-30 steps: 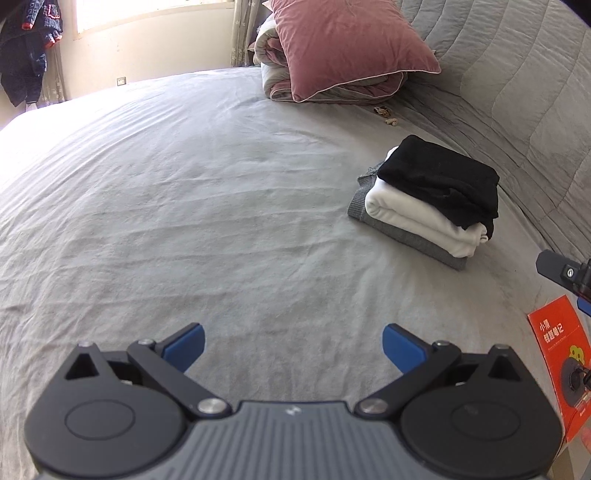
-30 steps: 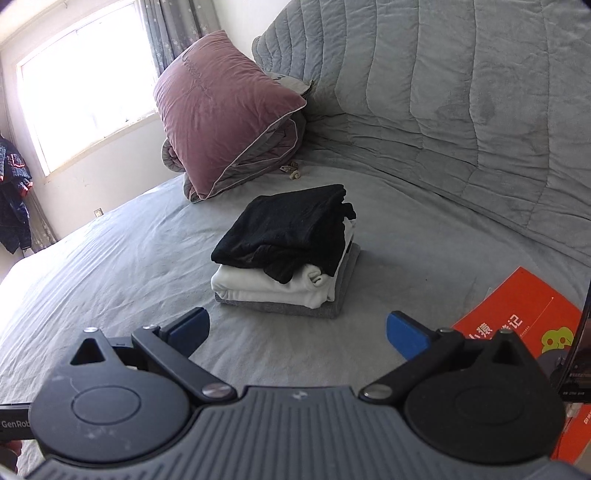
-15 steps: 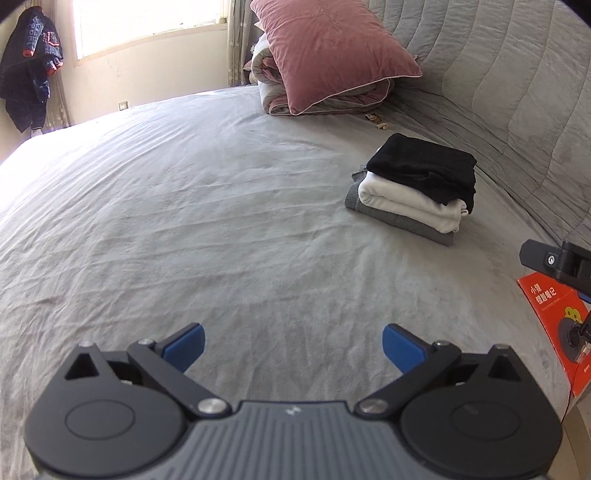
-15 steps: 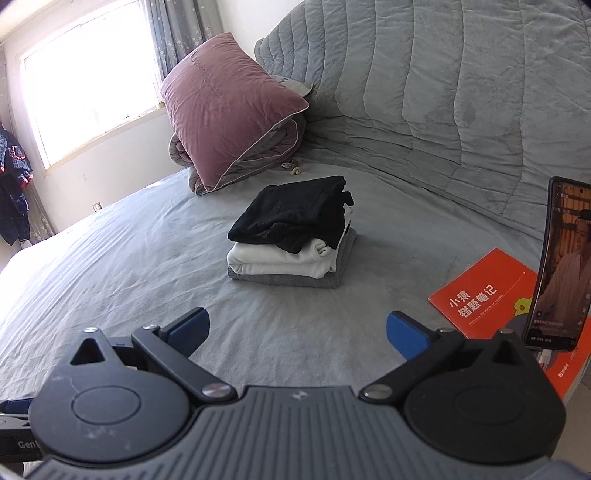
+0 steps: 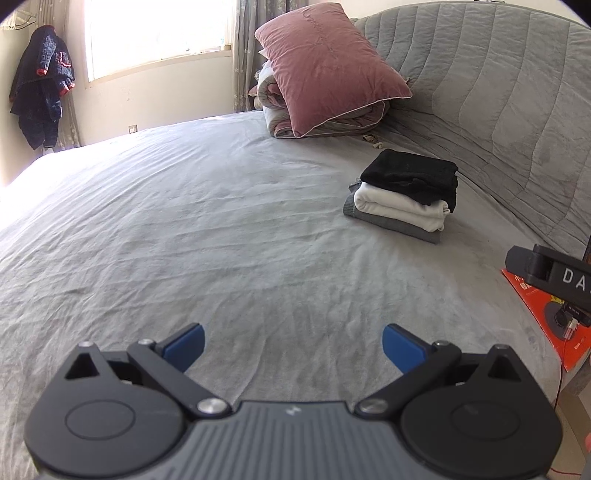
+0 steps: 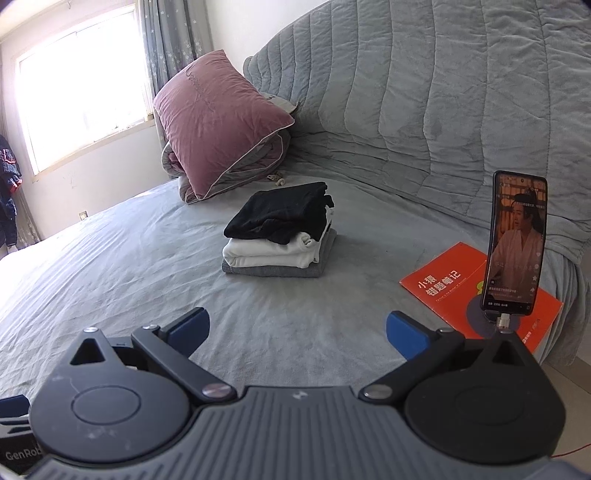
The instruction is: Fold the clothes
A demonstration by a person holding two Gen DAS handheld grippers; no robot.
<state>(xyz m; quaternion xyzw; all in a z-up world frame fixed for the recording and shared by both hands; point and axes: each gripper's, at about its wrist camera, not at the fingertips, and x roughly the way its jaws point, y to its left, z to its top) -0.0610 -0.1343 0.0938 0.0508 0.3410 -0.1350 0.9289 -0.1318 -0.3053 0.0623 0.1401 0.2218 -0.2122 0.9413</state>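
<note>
Left gripper [image 5: 291, 345] is hovering over bare sheet w/ blue pads spread wide, nothing between them. Right gripper [image 6: 295, 332] is doing the same: fingers wide apart, holding nothing, sitting above the sheet at the near edge of the bed [image 5: 184, 221].

Folded stack [image 6: 279, 230] is sitting on the bed towards the headboard side, well apart from both grippers. 3 layers: black garment [image 6: 277, 214] is lying on top, white garment [image 6: 266, 254] is in the middle, grey garment [image 6: 273, 271] is at the bottom, touching the sheet. Black one is overhanging the white a bit on the side nearest the headboard. From left wrist cam the stack is showing to the right of centre; from right wrist cam approx centre, ahead of the fingers.

Pink pillow [image 6: 218, 122] is leaning on a rolled grey quilt [image 5: 332, 125] behind the stack, near the window [image 5: 155, 33]. Quilted grey headboard [image 6: 424, 103] is running along the right.

Orange booklet [image 6: 443, 284] is lying at the bed corner, right of the stack. Phone [image 6: 515, 243] is standing upright on a stand on top of it, screen lit, cable plugged in at the bottom. Dark jacket [image 5: 40, 99] is hanging by the window, far left.
</note>
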